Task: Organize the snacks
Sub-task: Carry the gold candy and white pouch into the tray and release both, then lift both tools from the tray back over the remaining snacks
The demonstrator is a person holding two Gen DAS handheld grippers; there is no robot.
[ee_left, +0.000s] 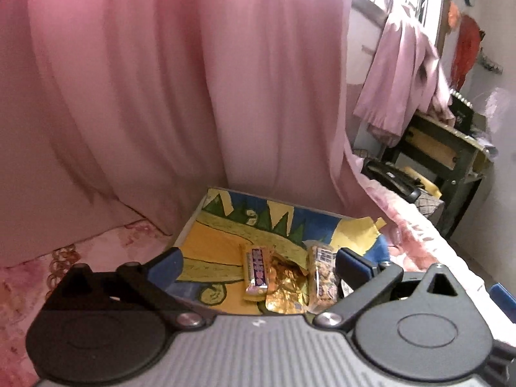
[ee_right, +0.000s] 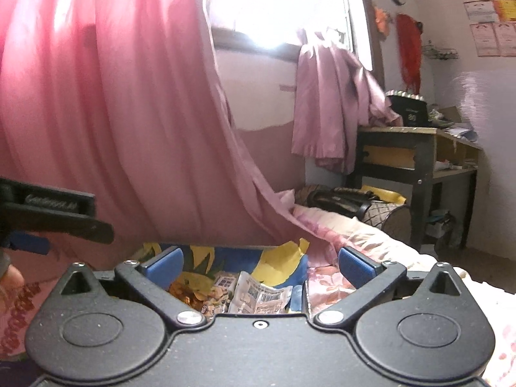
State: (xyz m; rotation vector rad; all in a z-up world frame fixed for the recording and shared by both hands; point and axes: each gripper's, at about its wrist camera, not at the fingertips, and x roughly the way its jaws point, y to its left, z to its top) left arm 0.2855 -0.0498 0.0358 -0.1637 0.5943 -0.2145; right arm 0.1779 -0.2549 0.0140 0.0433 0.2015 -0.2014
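Blue-padded, the left claw point(ee_left: 258, 266) hung wide and empty over the snacks point(ee_left: 283, 279) lying in a row on the painted board point(ee_left: 225, 225) on the bed; the right claw point(ee_right: 259, 262), equally wide, probably should close squarely across one wrapper.

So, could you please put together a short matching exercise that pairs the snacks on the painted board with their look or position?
Things:
1. purple-label bar
2. gold foil wrapper
3. clear mixed-snack pack
4. painted board

Descriptions:
A. crumpled and shiny, in the middle
B. lies under all the snacks
C. leftmost snack in the left wrist view
D. rightmost in the left wrist view, barcode sticker at its far end

Pairs: 1-C, 2-A, 3-D, 4-B
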